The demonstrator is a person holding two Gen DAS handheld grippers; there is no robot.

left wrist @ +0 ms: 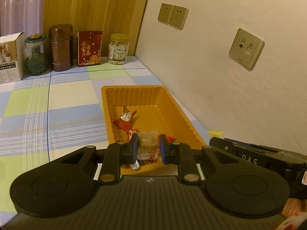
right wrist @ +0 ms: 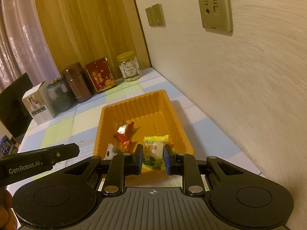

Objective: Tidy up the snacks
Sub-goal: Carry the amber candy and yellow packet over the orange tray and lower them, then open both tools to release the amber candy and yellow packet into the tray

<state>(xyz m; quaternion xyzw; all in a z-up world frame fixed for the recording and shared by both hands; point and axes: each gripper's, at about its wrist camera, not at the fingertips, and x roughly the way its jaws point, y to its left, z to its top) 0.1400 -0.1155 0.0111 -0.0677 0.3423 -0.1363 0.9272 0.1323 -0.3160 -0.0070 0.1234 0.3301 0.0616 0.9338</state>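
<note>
An orange ribbed tray stands on the checked tablecloth by the wall. A red-and-silver wrapped candy lies inside it, with small red wrapped pieces nearer me. My left gripper is shut on a clear-wrapped brown snack square over the tray's near end. My right gripper is shut on a yellow-and-white wrapped snack, also over the tray's near end. The left gripper's body shows at the left of the right wrist view.
At the table's back stand a white box, a glass jar, a brown canister, a red tin and a yellow-lidded jar. The wall with sockets is close on the right.
</note>
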